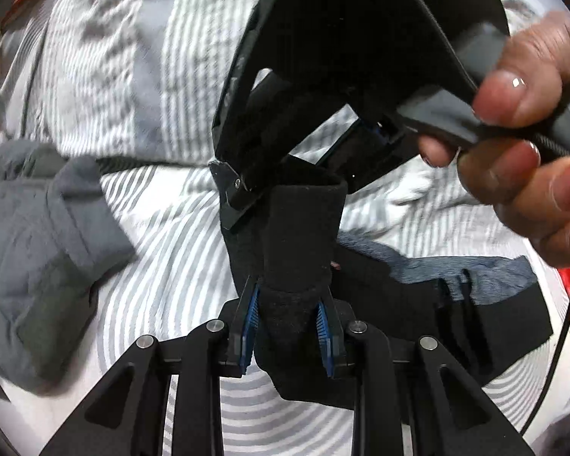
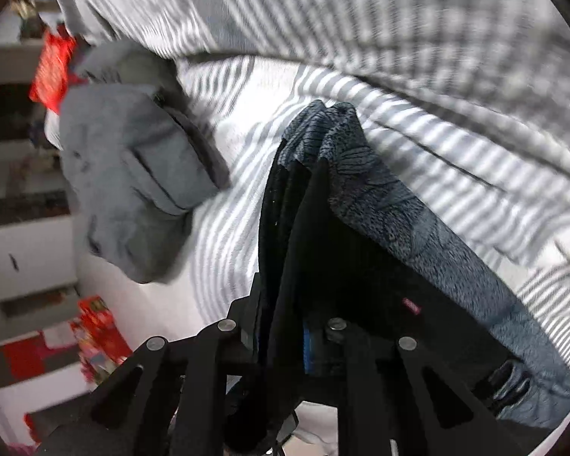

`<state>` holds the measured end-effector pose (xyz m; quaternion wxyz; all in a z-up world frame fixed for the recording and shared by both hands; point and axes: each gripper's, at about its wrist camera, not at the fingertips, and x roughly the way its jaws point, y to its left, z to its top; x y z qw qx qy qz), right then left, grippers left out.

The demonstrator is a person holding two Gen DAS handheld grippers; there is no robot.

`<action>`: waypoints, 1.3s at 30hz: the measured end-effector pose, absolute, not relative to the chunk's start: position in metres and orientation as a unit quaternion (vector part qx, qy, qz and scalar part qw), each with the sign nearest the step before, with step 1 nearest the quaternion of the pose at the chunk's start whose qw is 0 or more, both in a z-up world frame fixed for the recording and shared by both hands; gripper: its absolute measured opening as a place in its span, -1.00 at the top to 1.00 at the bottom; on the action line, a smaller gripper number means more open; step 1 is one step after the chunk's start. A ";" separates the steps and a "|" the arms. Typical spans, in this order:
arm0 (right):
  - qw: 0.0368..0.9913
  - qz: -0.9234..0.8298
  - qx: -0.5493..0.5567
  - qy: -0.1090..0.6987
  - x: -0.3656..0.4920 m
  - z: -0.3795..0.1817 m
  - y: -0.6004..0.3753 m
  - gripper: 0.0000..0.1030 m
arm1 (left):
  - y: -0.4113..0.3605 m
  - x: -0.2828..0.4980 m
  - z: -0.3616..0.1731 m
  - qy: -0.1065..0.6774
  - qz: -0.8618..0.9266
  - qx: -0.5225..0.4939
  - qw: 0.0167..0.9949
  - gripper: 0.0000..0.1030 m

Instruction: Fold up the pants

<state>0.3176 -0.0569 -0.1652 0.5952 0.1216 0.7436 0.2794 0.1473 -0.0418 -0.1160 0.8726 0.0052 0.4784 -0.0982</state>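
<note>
1. The left gripper [image 1: 289, 323] has its blue-padded fingers [image 1: 249, 326] clamped on a bunched fold of the black pants [image 1: 304, 235], which rise as a dark column straight ahead of the camera.
2. The right gripper [image 1: 243, 190] shows in the left wrist view, reaching down to the same fold, with the person's right hand [image 1: 532, 129] wrapped around its handle.
3. In the right wrist view, dark cloth [image 2: 285, 266] lies draped across the right gripper's fingers; a blue pad [image 2: 308, 349] peeks out beside it. The fingers appear closed on the pants, though the cloth hides most of them.
4. The pants trail away over the bed, turned partly inside out, showing a blue-grey patterned lining [image 2: 380, 205] and a small red tag [image 2: 411, 305].
5. The step looks like gathering one end of the pants, held up by both grippers, before a fold. The next move likely calls for carrying the held end across and laying it flat over the rest, keeping the edges even.
6. The surface is a bed with a white-and-grey striped cover [image 1: 163, 228]. A crumpled grey garment [image 1: 38, 235] lies nearby, apart from the pants.
7. Beyond the bed, white shelving [image 2: 22, 205] and red items [image 2: 51, 70] are visible, blurred.
</note>
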 end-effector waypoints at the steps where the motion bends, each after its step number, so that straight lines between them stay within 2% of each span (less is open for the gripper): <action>1: 0.601 0.282 0.139 0.735 0.314 -0.157 -0.069 0.68 | -0.047 0.147 -0.112 0.475 -0.103 0.008 0.874 0.44; 10: 0.642 0.288 0.260 0.661 0.287 -0.102 -0.194 0.68 | -0.132 0.123 -0.058 0.442 -0.178 0.061 0.877 0.44; 17: 0.670 0.246 0.351 0.607 0.230 -0.087 -0.326 0.68 | -0.229 0.094 -0.047 0.441 -0.253 0.122 0.853 0.44; 27: 0.665 0.177 0.465 0.557 0.145 -0.133 -0.472 0.68 | -0.356 0.051 -0.075 0.457 -0.336 0.206 0.798 0.44; 39: 0.623 0.149 0.538 0.549 0.107 -0.213 -0.527 0.68 | -0.405 0.029 -0.136 0.495 -0.333 0.275 0.754 0.45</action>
